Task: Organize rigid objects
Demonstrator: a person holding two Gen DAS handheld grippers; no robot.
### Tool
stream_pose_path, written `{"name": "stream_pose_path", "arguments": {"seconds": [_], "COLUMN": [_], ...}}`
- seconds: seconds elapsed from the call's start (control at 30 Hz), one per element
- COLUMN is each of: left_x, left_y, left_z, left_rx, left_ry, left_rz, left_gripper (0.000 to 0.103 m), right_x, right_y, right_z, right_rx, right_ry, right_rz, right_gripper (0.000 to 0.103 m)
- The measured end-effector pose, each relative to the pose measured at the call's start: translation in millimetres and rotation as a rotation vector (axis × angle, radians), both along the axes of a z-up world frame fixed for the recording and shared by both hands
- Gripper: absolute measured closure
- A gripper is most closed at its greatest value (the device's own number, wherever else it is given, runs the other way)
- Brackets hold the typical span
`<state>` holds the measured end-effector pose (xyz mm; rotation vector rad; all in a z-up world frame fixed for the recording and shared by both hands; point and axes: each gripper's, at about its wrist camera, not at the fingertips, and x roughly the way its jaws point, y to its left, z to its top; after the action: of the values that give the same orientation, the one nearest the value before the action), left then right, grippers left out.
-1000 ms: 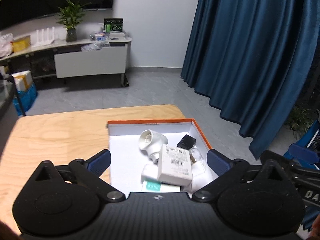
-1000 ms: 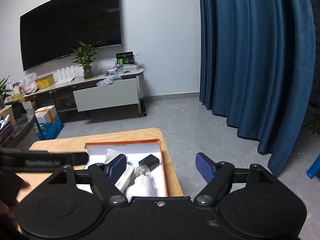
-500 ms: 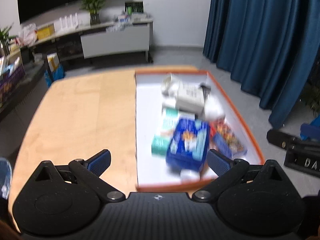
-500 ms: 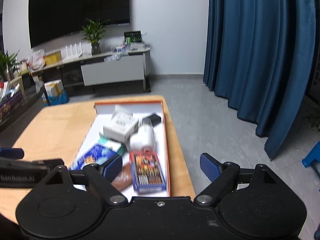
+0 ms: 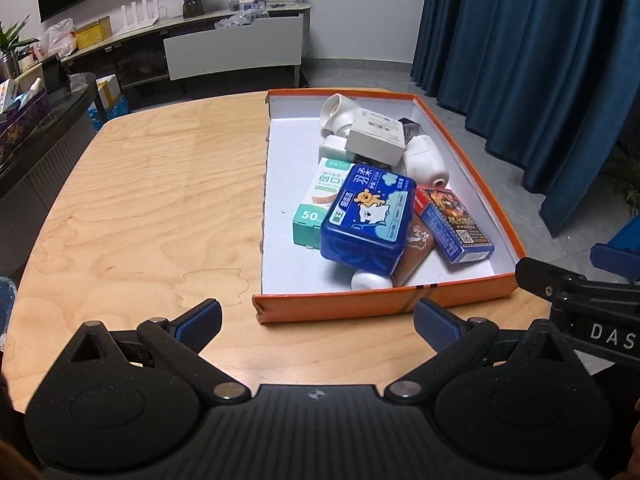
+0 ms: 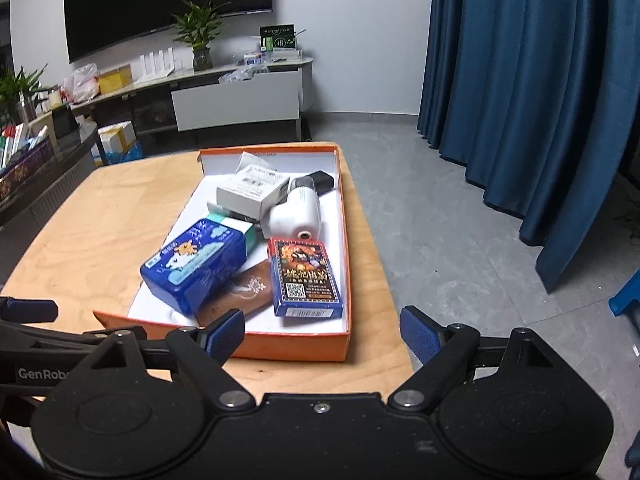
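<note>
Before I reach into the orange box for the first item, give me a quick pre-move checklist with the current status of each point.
1. Left hand-held gripper open and empty: ok.
2. Right hand-held gripper open and empty: ok; jaws wide, nothing between them.
3. Orange box fully on the wooden table: ok.
4. Blue tin free to lift: ok; it lies on top of the pile, tilted.
5. Brown packet free to lift: not ok; the blue tin and the card box overlap it.
6. Bare table beside the box for laying items out: ok.
</note>
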<state>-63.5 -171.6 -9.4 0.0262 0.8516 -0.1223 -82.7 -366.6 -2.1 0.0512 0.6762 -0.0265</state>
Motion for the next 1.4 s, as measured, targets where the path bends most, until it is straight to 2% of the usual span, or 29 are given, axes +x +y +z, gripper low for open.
{"name": "stream_pose_path", "arguments": {"seconds": [0.1,0.6,1.4], "left_x": [1.0,4.2,4.5], "left_y": [0.2,-4.2,-4.8], "left_z": [-1.0,-7.4,-8.6], "left_rx": [-0.013,0.017,0.021], "left_ry": [0.012,0.029,0.026], "left_rz": [0.002,-0.003,-0.004], "left_gripper": [0.000,0.000,0.000], "right_x": [-1.0,0.8,1.2], "right_y": [-0.9,-0.7,-0.1], "right_z": [-1.3,-6.6,-8.8], "right_rx": [0.007,0.007,0.008], "right_ry": [0.002,0.017,0.020], "right_rz": [-0.003,-0.008,-0.011], "right_gripper": [0.003,0.003,0.003]}}
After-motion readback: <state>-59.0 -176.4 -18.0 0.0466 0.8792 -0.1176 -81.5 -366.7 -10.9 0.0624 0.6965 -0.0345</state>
